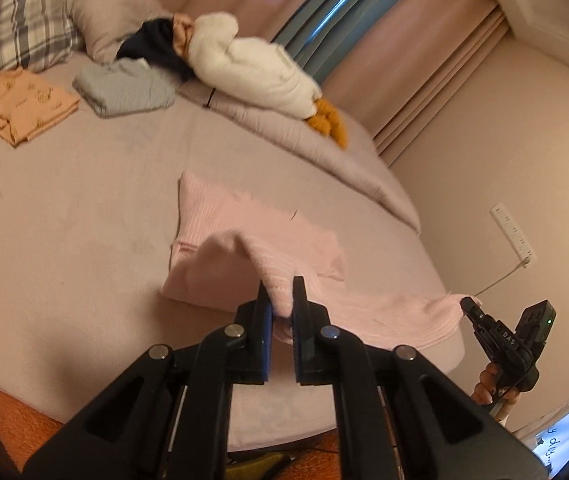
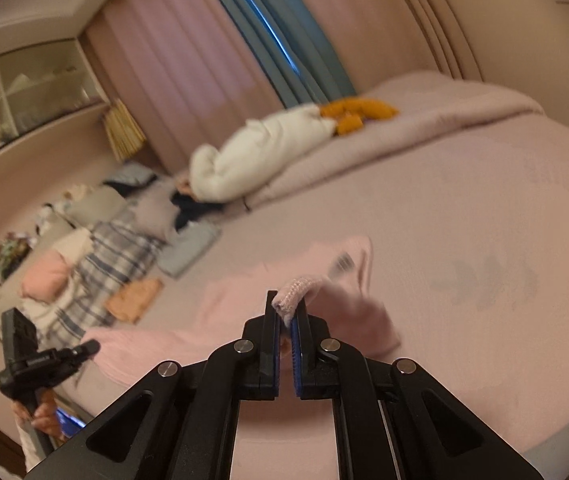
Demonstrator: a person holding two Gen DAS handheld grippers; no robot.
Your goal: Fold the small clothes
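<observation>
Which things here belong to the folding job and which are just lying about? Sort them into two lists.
In the job:
pink garment
left gripper, shut on its edge
right gripper, shut on another edge

Lying about:
folded orange garment
folded grey garment
white plush toy
plaid pillow
bed, the work surface

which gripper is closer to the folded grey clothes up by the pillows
Left. The left gripper grips the pink garment on the side toward the folded grey clothes; the right gripper holds the pink garment's far corner, further away.
</observation>
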